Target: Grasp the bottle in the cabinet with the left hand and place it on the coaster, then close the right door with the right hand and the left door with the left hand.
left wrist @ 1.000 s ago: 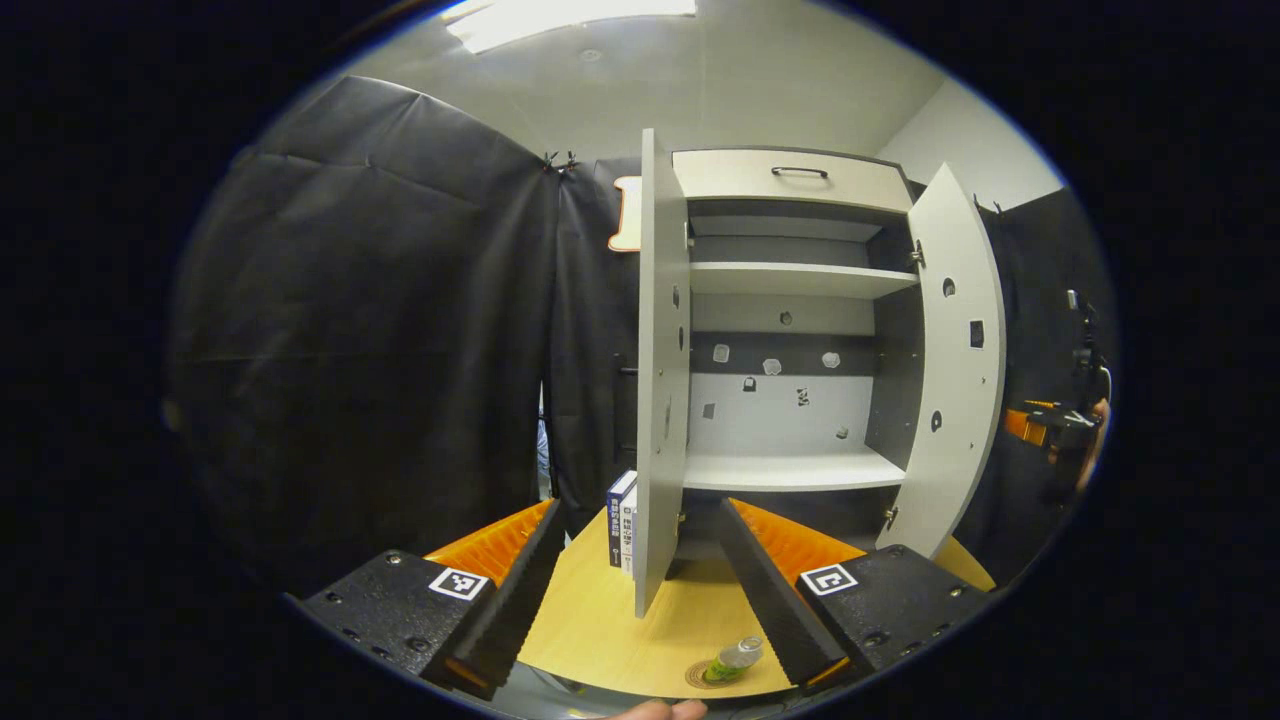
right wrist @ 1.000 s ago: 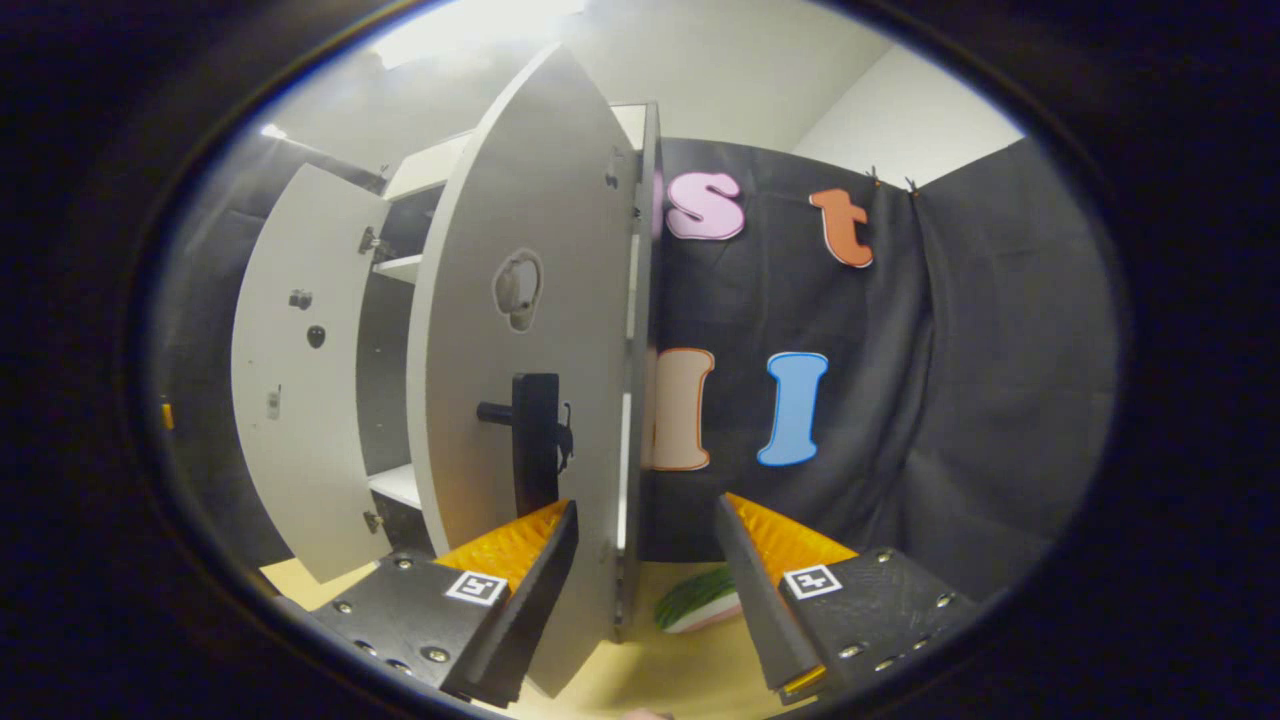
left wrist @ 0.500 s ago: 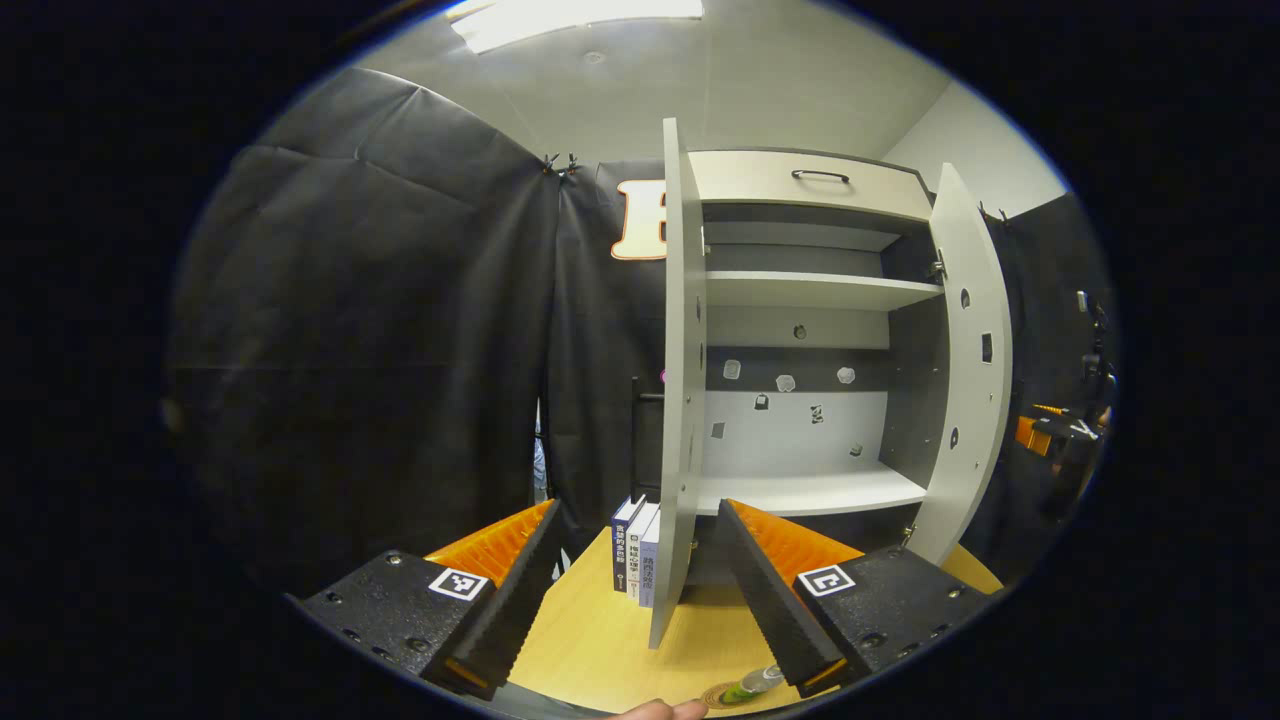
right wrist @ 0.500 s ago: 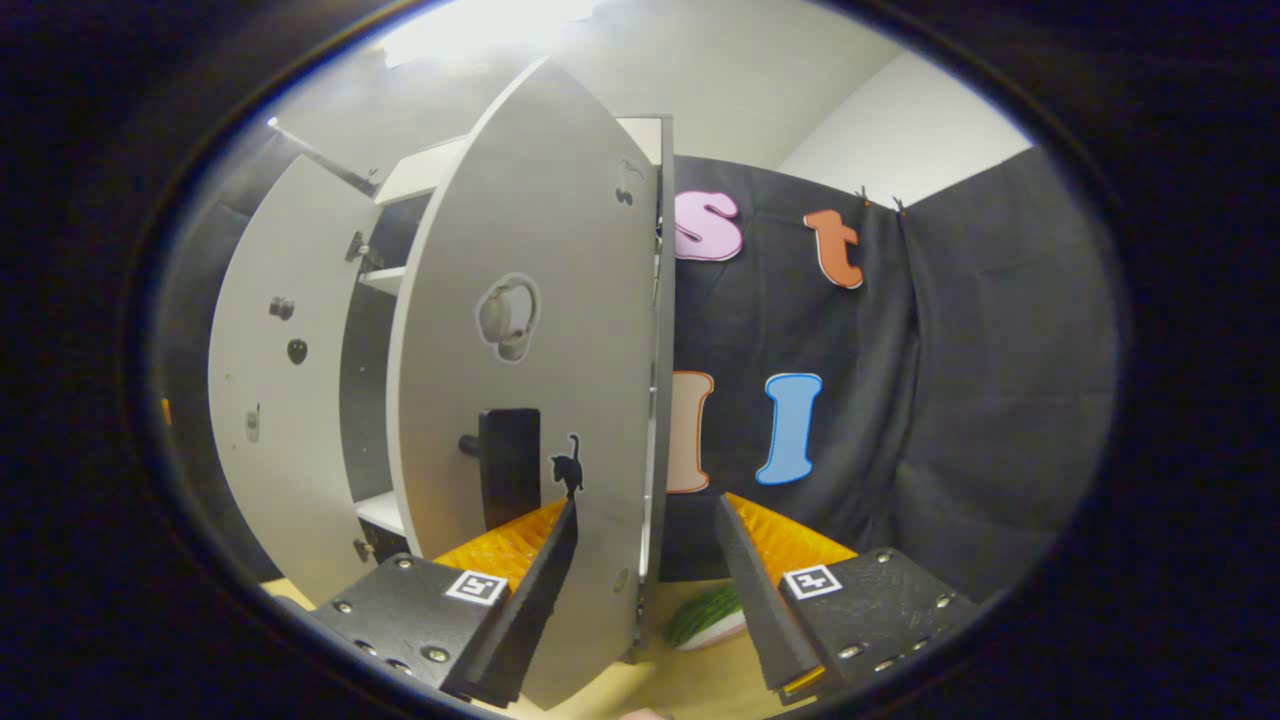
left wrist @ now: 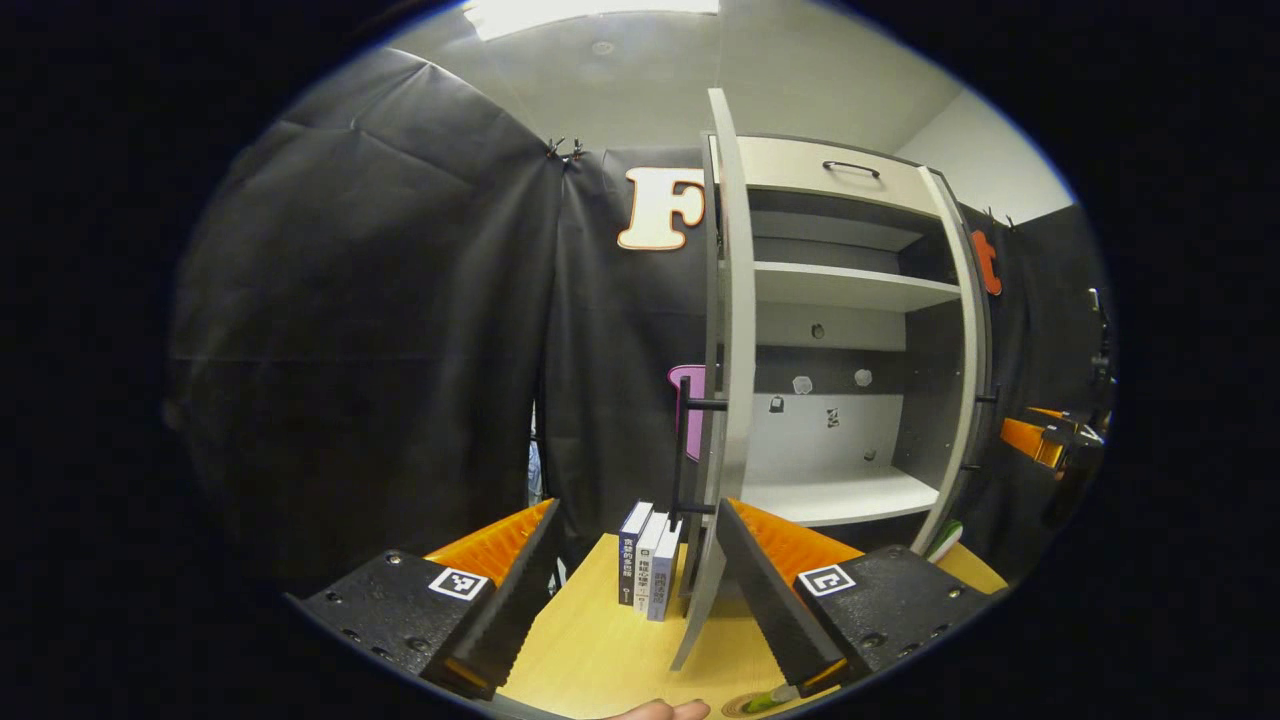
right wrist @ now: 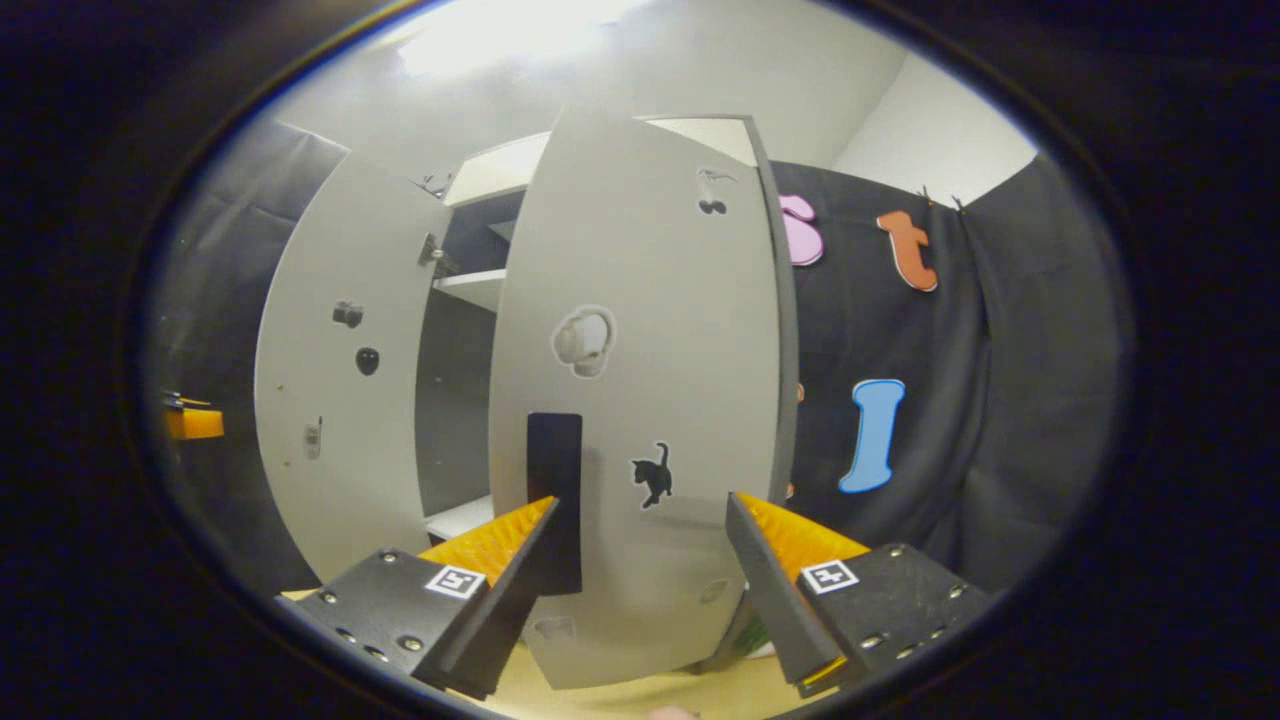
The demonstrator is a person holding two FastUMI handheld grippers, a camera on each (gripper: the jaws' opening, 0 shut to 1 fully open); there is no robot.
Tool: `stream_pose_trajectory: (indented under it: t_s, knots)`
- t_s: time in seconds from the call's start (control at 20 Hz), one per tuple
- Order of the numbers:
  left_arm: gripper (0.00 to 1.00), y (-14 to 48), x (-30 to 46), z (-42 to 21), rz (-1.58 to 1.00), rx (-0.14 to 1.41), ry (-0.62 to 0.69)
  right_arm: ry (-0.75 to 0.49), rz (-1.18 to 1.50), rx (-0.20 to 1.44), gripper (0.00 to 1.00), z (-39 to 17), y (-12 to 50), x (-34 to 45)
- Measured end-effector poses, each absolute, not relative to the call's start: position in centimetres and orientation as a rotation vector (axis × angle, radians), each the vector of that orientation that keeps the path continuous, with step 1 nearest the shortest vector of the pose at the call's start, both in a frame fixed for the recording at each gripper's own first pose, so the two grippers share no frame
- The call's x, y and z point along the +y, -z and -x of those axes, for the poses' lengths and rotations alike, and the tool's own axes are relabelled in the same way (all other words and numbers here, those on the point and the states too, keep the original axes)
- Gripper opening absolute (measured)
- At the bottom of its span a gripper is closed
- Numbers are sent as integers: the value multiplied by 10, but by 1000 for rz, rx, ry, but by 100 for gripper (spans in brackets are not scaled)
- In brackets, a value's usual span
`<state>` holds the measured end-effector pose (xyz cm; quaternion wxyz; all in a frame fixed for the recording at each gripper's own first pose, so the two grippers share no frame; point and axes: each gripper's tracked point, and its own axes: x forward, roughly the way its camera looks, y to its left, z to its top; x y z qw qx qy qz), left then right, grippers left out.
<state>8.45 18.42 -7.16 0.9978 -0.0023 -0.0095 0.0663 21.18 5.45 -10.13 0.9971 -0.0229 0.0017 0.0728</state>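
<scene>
Right gripper view, right gripper [right wrist: 640, 585] spread wide, apparently against right door [right wrist: 640, 400], left gripper [left wrist: 635, 590] spread, level

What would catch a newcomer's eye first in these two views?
In the right gripper view, the cabinet's right door looms large, its outer face toward the camera with a black handle and a cat sticker, straight ahead of the open right gripper. In the left gripper view, the left door stands edge-on before bare shelves, with books upright on the wooden table.
</scene>
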Motion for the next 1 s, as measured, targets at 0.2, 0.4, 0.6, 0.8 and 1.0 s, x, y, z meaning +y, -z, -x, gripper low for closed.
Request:
stream_pose_trajectory:
  t_s: [0.2,0.4,0.6,0.8,1.0]
  knots:
    - [97,78,208,-108,4,-10,-114,-108,32,34,98,-224,114,60]
    - [97,88,225,-133,31,12,-90,-45,13,65,97,-232,124,55]
    - [95,88,235,-163,58,14,-55,9,-16,74,98,-232,125,49]
    - [92,80,223,-185,95,-2,15,33,-8,57,98,-224,119,47]
    - [94,79,217,-186,122,15,8,26,-17,70,98,-211,119,41]
